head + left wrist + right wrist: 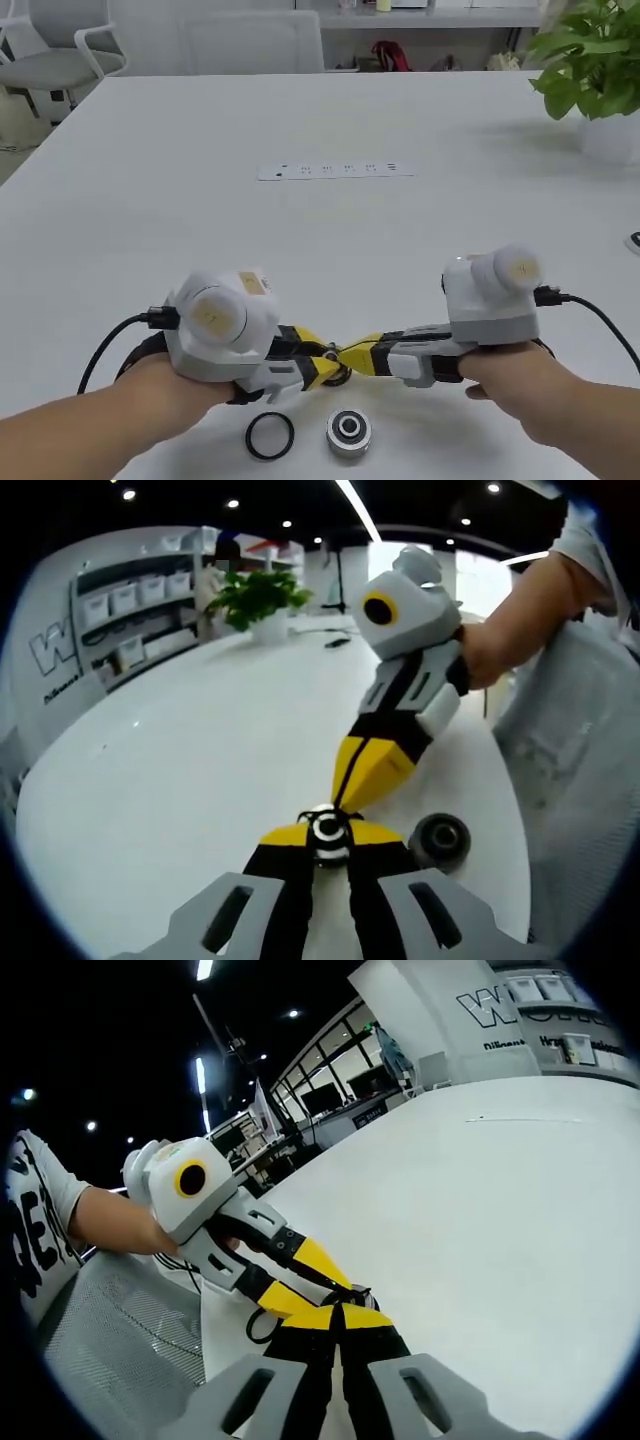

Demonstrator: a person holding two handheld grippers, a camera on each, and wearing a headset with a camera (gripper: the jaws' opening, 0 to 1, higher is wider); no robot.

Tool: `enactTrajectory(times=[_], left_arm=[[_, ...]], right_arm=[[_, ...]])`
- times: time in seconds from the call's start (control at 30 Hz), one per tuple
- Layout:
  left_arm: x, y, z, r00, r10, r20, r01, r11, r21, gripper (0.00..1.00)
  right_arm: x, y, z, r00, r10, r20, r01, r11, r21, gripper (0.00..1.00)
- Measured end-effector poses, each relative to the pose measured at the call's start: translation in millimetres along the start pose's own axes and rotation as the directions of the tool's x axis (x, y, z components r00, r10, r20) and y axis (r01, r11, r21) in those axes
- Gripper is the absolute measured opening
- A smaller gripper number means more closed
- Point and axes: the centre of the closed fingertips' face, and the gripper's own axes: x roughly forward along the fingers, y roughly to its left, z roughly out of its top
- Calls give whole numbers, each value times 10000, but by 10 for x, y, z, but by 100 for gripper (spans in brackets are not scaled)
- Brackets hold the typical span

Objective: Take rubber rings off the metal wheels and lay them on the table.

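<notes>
1. Fingers (288, 838) of your left gripper (330, 834) are clamped on a metal wheel (336, 377), holding it just above the table (320, 230) near the front edge, right in front of you.
2. Your right gripper (336, 1312) meets it nose to nose. Its yellow tips are drawn together at the wheel's rim and appear to nip the rubber ring (327, 826) there, though the bite is too small to be sure of.
3. From that, you look to be partway through peeling this ring: one side anchors the wheel while the other has to pull the rubber over the rim.
4. The next move, as I read it, calls for a firm left clamp while you draw the right gripper away and around the rim. That way the ring rolls off instead of snapping back, and you can then lay it flat.
5. Just below the grippers in the head view lie a loose black ring (248, 436) and, beside it but apart, a bare wheel (349, 432), so one wheel looks finished already.
6. Put the new ring on open tabletop near that loose black ring. The power strip (335, 170) and the plant (590, 60) sit well apart from the work and pose no obstacle.
</notes>
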Motion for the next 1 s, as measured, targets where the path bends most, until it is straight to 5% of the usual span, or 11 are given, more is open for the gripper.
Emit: enactTrajectory(times=[0.67,1.0], left_arm=[[-3,-1,2,10000,1,32,-2,9999,114,12],[-3,-3,-1,10000,45,31,-45,10000,13,12]], right_arm=[[-2,140,2,9990,440,-90,-441,9989,-129,0],[-46,64,1,9999,172,-11,-172,9999,-5,0]])
